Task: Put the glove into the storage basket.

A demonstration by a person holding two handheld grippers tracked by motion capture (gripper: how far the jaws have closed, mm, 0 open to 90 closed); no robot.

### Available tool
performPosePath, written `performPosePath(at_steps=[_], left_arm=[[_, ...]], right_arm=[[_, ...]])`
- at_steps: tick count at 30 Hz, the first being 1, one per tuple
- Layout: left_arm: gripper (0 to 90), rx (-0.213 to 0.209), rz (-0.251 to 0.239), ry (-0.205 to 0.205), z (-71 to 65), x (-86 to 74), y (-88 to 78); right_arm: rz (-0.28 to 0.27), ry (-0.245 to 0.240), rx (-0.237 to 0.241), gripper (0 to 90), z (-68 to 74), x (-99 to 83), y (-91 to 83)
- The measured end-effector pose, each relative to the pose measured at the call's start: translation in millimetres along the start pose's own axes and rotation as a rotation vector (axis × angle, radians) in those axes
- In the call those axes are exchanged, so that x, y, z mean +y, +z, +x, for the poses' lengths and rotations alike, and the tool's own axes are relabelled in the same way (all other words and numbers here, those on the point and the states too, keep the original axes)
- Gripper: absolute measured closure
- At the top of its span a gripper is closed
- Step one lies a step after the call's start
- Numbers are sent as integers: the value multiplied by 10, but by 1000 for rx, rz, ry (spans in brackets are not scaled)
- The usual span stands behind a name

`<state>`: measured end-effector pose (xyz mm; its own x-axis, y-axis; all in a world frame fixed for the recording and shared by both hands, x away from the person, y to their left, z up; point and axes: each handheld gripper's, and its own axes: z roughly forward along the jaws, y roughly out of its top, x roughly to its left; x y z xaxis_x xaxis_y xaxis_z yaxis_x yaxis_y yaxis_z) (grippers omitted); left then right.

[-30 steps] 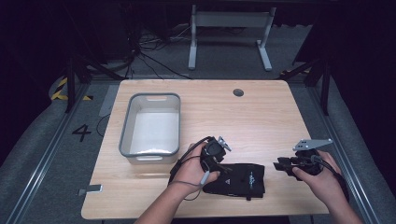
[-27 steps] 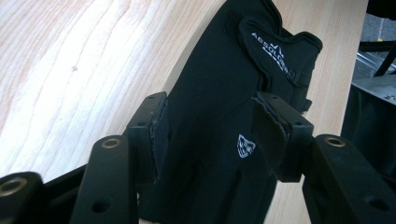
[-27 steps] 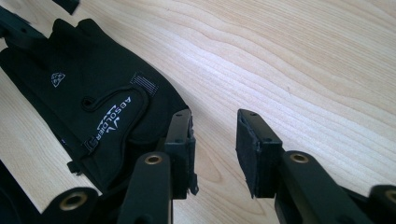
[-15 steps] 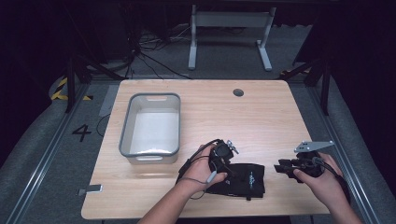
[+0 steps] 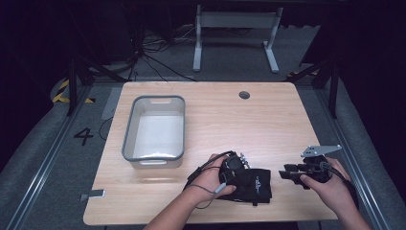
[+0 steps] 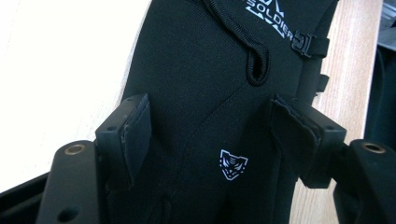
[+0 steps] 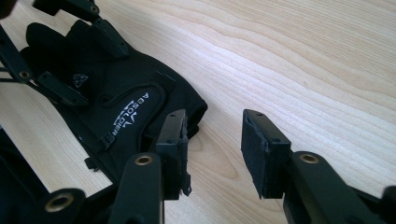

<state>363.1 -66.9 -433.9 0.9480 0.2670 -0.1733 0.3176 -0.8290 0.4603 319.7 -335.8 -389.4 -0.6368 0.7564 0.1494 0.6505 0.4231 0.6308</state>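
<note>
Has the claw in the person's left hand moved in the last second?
Yes. The left claw has slid away from the grey plastic tub, down over the black fabric glove, its jaws just opening astride it.

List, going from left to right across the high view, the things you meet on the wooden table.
grey tub → left gripper → black glove → right gripper
</note>
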Motion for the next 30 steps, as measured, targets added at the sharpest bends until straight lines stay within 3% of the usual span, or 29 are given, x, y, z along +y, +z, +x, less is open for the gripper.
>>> performPosePath(at_steps=[5, 11, 17, 21, 27, 30], left_arm=[[288, 30, -3, -3, -31, -13, 48], [288, 100, 17, 57, -118, -9, 90], [326, 131, 31, 56, -148, 5, 101], [391, 149, 32, 43, -141, 14, 90], [613, 151, 17, 2, -85, -6, 47], [628, 162, 27, -9, -94, 18, 43]], right_arm=[[-8, 7, 23, 607, 5, 3, -1], [-12, 9, 25, 601, 15, 8, -8], [-14, 7, 24, 600, 22, 9, -5], [-16, 8, 25, 602, 17, 1, -12], [-11, 11, 22, 624, 8, 0, -3], [-6, 8, 20, 635, 2, -3, -3]])
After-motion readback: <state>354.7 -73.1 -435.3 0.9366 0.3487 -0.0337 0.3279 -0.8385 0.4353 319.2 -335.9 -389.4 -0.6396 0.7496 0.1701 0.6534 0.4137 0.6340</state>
